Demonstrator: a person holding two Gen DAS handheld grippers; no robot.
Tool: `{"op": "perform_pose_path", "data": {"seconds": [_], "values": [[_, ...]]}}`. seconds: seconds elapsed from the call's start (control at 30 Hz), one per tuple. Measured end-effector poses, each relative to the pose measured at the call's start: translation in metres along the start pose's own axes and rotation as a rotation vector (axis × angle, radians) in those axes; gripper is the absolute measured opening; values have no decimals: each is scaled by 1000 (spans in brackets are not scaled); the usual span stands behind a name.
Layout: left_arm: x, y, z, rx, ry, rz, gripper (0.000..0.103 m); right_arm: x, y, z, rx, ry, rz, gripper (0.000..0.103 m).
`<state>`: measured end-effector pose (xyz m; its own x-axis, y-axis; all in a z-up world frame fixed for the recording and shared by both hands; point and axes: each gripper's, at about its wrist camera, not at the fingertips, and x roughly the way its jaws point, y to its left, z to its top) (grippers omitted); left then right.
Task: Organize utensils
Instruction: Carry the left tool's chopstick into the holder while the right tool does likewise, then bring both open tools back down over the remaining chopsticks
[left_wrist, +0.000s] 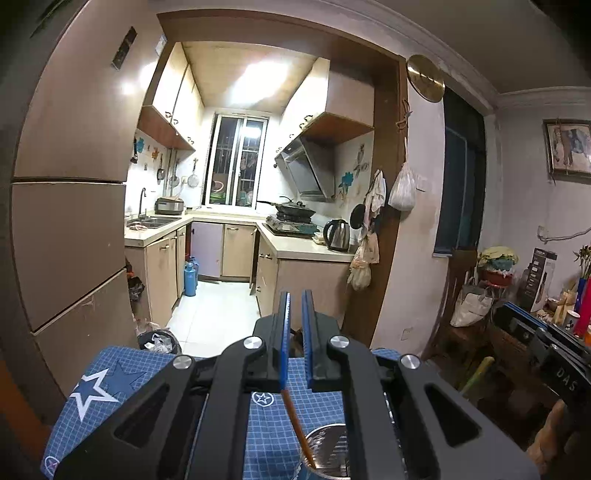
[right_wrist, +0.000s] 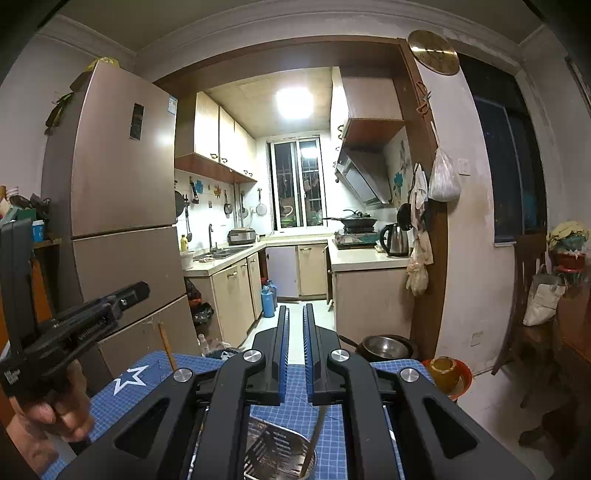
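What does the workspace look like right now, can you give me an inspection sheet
Surface: table under a blue grid mat with white star prints.
Job's things: steel cup with a brown chopstick leaning in it; slotted spatula in the cup.
Clutter: pan and bowl beyond the mat's far edge.
Grippers: left gripper nearly closed, whether it grips the chopstick is unclear; right gripper nearly closed, nothing seen between its tips.
Cables: nothing seen.
Surroundings: fridge, kitchen with kettle, wall clock.
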<state>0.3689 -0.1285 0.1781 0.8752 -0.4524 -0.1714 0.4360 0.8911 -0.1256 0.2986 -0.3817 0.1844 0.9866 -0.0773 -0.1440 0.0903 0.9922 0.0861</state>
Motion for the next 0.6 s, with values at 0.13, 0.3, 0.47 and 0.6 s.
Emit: {"op": "perform_pose_path", "data": {"seconds": [0.13,0.3,0.47,0.6], "values": [[-28,15,13,-25,-32,25,5,-27,-6,2,7,-27,4,9],[-101,30,16,7,-57,61,6,-95,-10,1,-7,-56,39,9],[-193,37,-30,120,62,65,43,-177,0,-41,-80,8,96,35],[-237,40,-89,150,222,45,45,-227,15,-95,-153,101,111,35]]}}
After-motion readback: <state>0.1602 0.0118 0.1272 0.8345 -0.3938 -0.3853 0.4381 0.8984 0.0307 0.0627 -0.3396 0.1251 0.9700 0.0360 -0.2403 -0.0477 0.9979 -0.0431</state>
